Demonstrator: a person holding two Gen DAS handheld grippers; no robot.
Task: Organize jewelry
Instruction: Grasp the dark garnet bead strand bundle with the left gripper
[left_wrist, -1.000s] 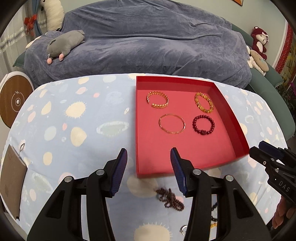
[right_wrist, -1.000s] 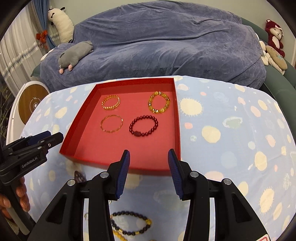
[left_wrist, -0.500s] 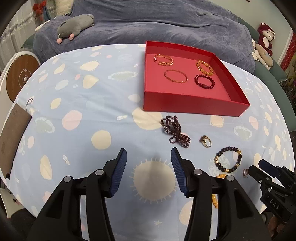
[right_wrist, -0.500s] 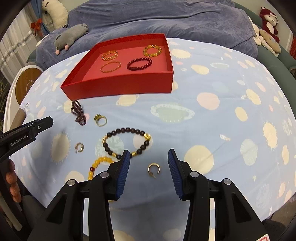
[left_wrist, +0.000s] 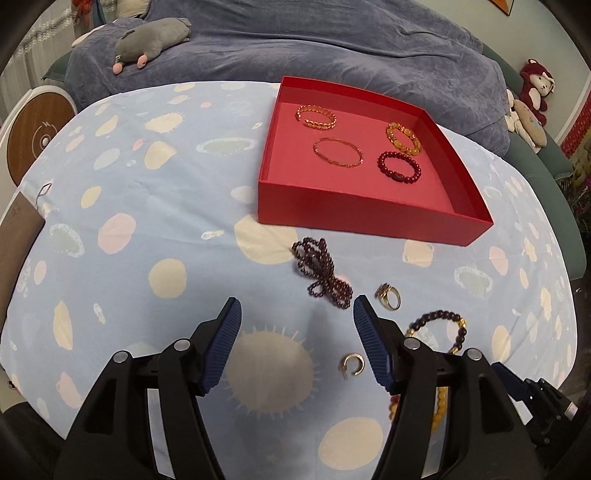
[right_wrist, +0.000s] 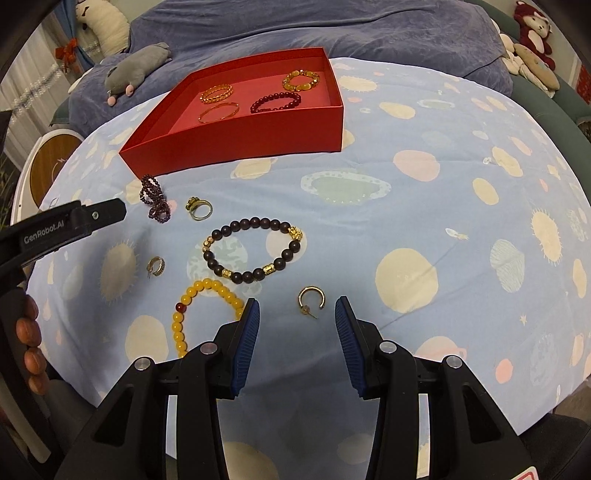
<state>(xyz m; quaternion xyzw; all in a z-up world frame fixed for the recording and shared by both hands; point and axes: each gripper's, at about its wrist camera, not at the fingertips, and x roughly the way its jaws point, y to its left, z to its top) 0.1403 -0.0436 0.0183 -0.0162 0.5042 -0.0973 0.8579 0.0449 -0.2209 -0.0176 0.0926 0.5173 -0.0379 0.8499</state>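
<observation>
From my right wrist view I see a yellow bead bracelet (right_wrist: 201, 306) whole and a gold hoop earring (right_wrist: 311, 301) just ahead of my right tongs (right_wrist: 295, 314), parted and empty; the left view mostly hides that bracelet. My left tongs (left_wrist: 295, 314) have just been opening, nothing between them, near knotted garnet beads (left_wrist: 321, 273). The red cardboard tray (left_wrist: 365, 218) on the table holds four bracelets.
</observation>
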